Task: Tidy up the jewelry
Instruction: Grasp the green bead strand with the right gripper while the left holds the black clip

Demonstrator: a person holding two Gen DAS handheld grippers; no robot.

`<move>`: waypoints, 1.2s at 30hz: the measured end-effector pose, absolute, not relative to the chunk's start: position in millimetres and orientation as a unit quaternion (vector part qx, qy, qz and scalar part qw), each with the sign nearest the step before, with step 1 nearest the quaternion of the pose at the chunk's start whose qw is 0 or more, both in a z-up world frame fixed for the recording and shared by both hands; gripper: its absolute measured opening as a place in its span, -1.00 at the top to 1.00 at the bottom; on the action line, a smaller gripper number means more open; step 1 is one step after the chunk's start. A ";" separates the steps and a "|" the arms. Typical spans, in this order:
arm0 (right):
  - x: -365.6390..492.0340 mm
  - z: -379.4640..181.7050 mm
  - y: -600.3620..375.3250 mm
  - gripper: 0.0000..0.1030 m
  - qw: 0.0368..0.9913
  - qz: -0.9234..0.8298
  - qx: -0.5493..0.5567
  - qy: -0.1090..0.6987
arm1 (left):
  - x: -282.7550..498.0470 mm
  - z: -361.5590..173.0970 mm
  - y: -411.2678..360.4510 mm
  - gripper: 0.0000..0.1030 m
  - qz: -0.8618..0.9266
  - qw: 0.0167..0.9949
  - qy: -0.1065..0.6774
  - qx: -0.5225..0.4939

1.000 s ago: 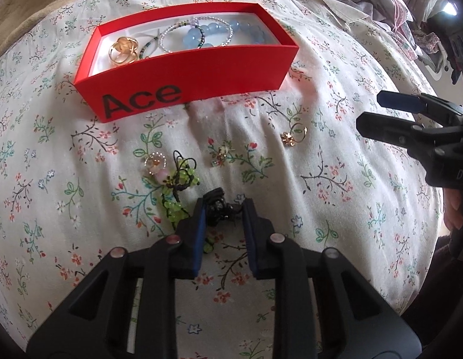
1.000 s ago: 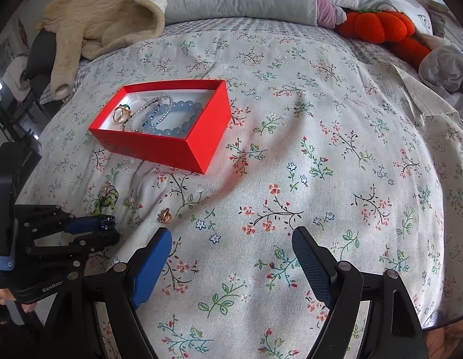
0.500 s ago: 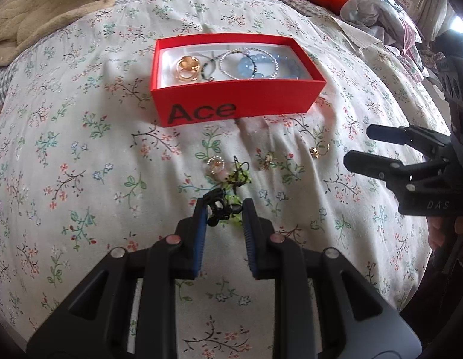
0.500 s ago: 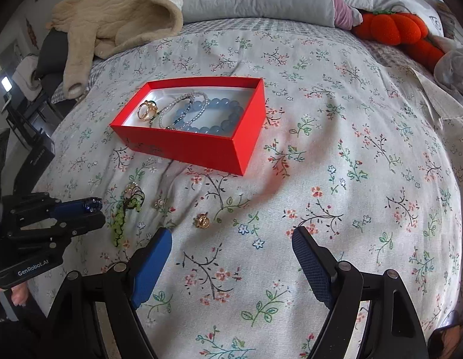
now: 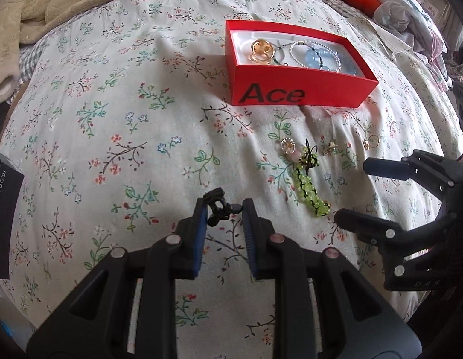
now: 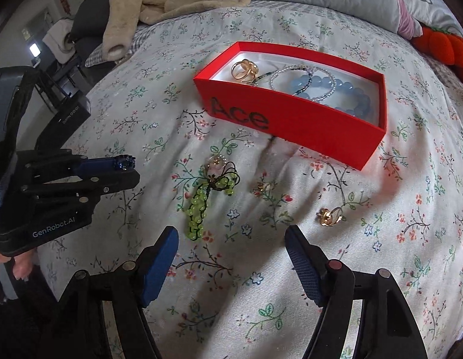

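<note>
Bracelets and a gold ring lie in the red cardboard box (image 5: 297,89) at upper right; my left gripper (image 5: 222,209) pinches a small black beaded piece (image 5: 218,206), my right gripper (image 6: 231,251) is spread, and the green beaded bracelet (image 6: 201,203) and small rings wait.

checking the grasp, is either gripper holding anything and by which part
The left gripper pinches a small dark beaded piece at its fingertips; which part, unclear. The right gripper holds nothing.

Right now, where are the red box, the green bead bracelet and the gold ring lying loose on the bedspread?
red box (image 6: 294,125): right wrist view, on its front wall.
green bead bracelet (image 6: 198,206): right wrist view, mid-strand of beads.
gold ring (image 6: 330,216): right wrist view, on the ring's ornament.
</note>
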State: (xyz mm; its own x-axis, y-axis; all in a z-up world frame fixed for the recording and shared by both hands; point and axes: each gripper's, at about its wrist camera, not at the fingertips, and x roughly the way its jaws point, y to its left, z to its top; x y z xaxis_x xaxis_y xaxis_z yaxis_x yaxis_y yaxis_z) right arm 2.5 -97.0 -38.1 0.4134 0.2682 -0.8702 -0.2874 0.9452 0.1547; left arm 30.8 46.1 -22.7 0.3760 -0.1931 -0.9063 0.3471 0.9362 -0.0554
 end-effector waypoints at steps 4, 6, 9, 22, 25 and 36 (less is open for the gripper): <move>12.5 -51.2 -77.8 -0.25 0.831 0.173 -0.011 0.529 | 30.9 -24.3 50.4 0.50 -0.162 0.824 0.538 0.068; 18.2 -58.0 -72.3 -0.19 0.828 0.165 -0.006 0.536 | 30.7 -25.6 51.4 0.50 -0.161 0.823 0.540 0.068; 24.0 -58.4 -64.7 -0.10 0.833 0.154 -0.010 0.531 | 28.7 -27.7 51.5 0.50 -0.161 0.822 0.542 0.071; 34.4 -46.5 -90.1 0.82 0.827 0.152 0.014 0.541 | 32.7 -30.8 52.4 0.50 -0.150 0.822 0.545 0.068; 34.8 -37.6 -99.5 0.82 0.830 0.154 0.015 0.535 | 36.2 -27.2 50.7 0.50 -0.148 0.824 0.543 0.060; 36.7 4.2 -137.0 0.82 0.852 0.159 0.055 0.495 | 46.2 -10.9 46.8 0.50 -0.147 0.838 0.525 0.031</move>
State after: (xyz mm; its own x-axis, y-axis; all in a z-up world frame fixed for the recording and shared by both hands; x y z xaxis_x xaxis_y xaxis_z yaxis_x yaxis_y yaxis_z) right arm 36.7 -137.0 4.2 0.4588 0.3251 -0.8269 -0.2166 0.9435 0.2507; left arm 46.2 46.8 -10.9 0.4051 -0.2131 -0.8891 0.2783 0.9551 -0.1021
